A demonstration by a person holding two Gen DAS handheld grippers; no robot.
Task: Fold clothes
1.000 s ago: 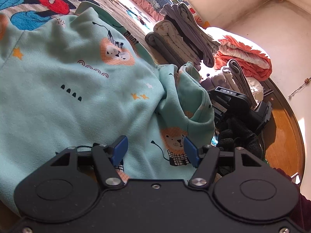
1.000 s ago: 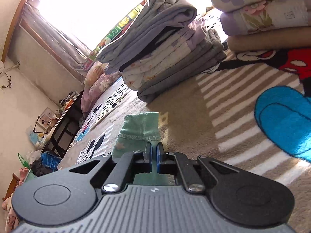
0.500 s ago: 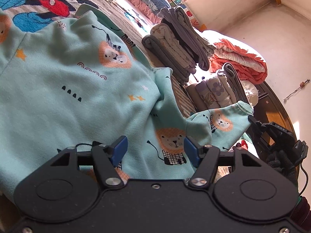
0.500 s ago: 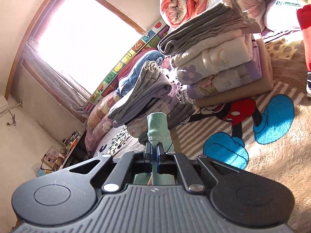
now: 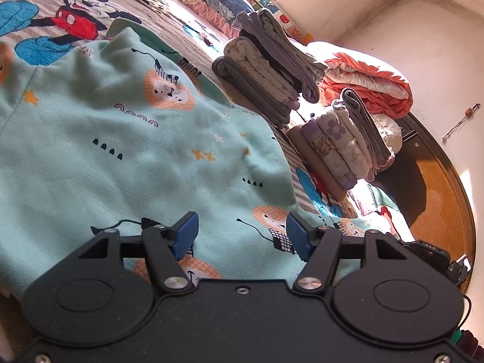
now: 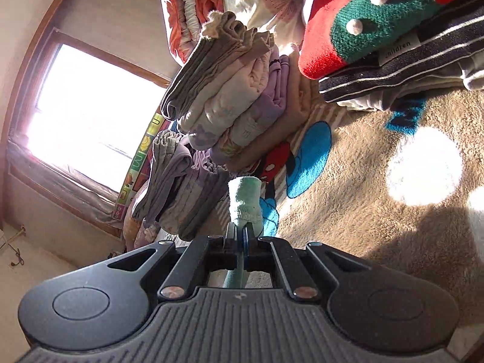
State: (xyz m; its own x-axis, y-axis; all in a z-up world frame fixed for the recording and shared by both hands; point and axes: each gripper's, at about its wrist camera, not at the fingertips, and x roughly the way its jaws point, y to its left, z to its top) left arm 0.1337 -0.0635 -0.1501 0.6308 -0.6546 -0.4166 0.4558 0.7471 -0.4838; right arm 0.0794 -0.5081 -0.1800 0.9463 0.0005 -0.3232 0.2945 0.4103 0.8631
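A mint-green child's top (image 5: 145, 139) printed with lions and stars lies spread over the cartoon-mouse rug (image 5: 75, 18). Just above its near part hovers my left gripper (image 5: 242, 233), open, blue pads apart, nothing between them. One sleeve of the top (image 5: 351, 227) stretches out to the lower right. My right gripper (image 6: 240, 231) is shut on the sleeve's cuff (image 6: 245, 202), which sticks up past the fingertips. The other gripper's body (image 5: 435, 251) shows at the right edge of the left wrist view.
Stacks of folded clothes stand on the rug: a grey and cream stack (image 5: 266, 69) and a lilac floral one (image 5: 341, 148). An orange quilt (image 5: 369, 87) lies behind. A red-green knit on striped garments (image 6: 393, 30) sits at right. Window (image 6: 90, 115) at left.
My right gripper has pulled the sleeve cuff outward to the right, drawing the bunched sleeve out flat. The left gripper stayed open over the top's near part.
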